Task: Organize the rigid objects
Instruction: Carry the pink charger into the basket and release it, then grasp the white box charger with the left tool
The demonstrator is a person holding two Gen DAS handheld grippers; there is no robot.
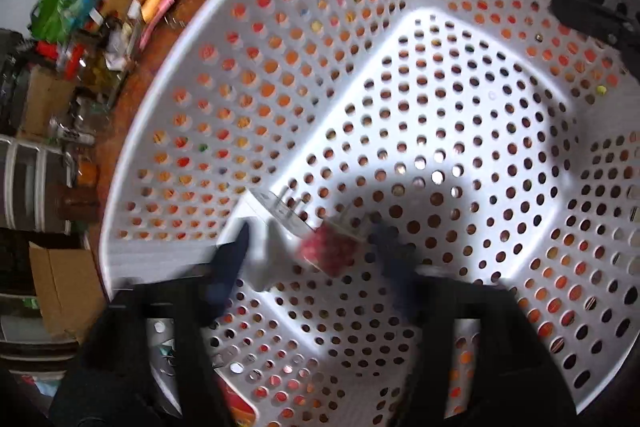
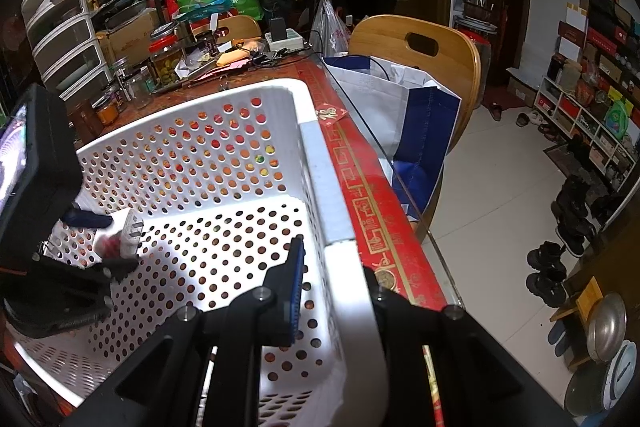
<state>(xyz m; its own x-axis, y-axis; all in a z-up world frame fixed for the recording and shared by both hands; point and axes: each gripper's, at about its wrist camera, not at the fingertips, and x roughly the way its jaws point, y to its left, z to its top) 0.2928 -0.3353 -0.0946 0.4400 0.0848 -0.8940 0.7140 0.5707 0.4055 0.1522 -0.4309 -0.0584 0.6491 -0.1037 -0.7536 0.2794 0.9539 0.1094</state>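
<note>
A white perforated basket [image 1: 116, 195] fills the left wrist view and stands on the table in the right wrist view [image 2: 320, 163]. On its floor near one corner lie a white plug adapter [image 1: 276, 215] [image 2: 130, 227] with metal prongs and, against it, a small red object [image 1: 330, 251] [image 2: 110, 245], blurred. My left gripper [image 1: 312, 255] [image 2: 106, 241] reaches down into the basket, open, its fingers on either side of the two items. My right gripper [image 2: 334, 287] is shut on the basket's near side rim, one blue pad inside the wall, and shows as a black shape [image 1: 592, 23] at the rim.
The table [image 2: 360, 195] has a red patterned cloth under glass. Jars [image 2: 164, 65], bags and boxes crowd its far end. A wooden chair [image 2: 420, 47] with a blue-and-white bag [image 2: 416, 115] stands beside it. Shoes [image 2: 548, 267] line the tiled floor. A cardboard box [image 1: 64, 287] sits beyond the basket.
</note>
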